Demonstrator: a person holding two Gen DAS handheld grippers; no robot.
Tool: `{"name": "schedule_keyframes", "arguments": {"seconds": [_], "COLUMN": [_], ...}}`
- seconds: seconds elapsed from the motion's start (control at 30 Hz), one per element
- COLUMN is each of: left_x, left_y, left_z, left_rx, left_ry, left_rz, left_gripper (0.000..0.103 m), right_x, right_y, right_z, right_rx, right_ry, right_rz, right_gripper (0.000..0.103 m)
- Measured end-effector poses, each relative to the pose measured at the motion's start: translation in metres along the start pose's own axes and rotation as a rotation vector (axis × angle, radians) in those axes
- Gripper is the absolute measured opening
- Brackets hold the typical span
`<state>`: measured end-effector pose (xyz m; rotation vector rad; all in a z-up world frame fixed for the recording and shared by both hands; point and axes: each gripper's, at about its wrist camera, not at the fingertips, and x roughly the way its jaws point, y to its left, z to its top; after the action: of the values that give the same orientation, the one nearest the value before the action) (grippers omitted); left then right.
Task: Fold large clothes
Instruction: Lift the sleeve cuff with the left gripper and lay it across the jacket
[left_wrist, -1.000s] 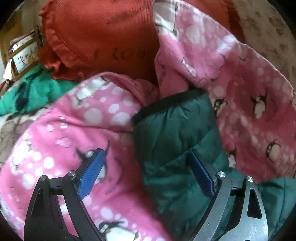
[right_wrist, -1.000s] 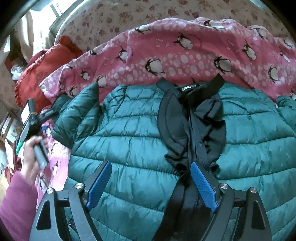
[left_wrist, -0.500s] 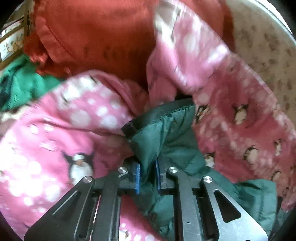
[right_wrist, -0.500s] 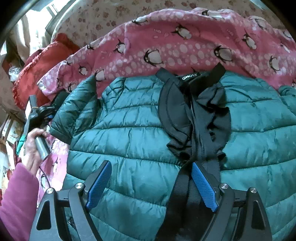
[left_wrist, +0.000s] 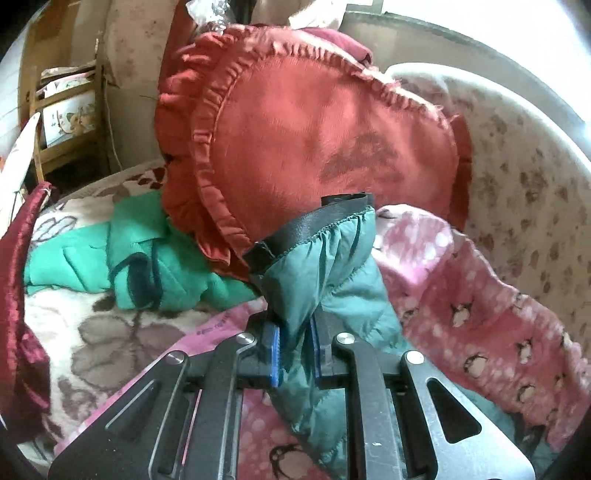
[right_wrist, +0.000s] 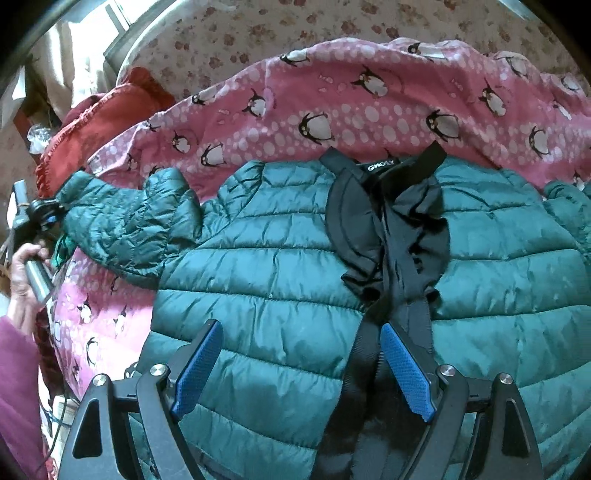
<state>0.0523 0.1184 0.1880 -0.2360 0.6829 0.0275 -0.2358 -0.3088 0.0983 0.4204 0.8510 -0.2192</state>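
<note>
Presently catalogued: teal quilted puffer jacket (right_wrist: 295, 266), spread front-up on the penguin blanket (right_wrist: 369, 110), collar away from the camera. Left gripper (left_wrist: 293, 354) clamped the sleeve (left_wrist: 325, 266) near its black cuff (left_wrist: 314, 225), lifted leftward of the body, probably taut. Right gripper (right_wrist: 301, 365), jaws apart, hovered over the chest beside the zipper placket (right_wrist: 391, 258).

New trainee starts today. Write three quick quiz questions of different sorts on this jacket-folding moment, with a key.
1. True or false: the left gripper has its jaws shut on the jacket sleeve.
2. The right gripper hovers over the: A) red cushion B) green puffer jacket C) floral blanket
3. Fill in: the jacket lies on a pink blanket printed with ____.

Key: 1 true; 2 B; 3 penguins.
</note>
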Motion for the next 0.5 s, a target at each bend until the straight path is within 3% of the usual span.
{"name": "schedule_keyframes", "arguments": {"seconds": [0.5], "left_x": [-0.077], "left_y": [-0.113], "left_z": [-0.082], "left_rx": [0.211], "left_ry": [0.055], "left_rz": [-0.268], "left_gripper": [0.011], "right_x": [-0.025], "right_y": [-0.04], "right_z": [-0.001], "right_rx": [0.07], "right_ry": [-0.028], "right_rz": [-0.076], "right_gripper": [0.086]}}
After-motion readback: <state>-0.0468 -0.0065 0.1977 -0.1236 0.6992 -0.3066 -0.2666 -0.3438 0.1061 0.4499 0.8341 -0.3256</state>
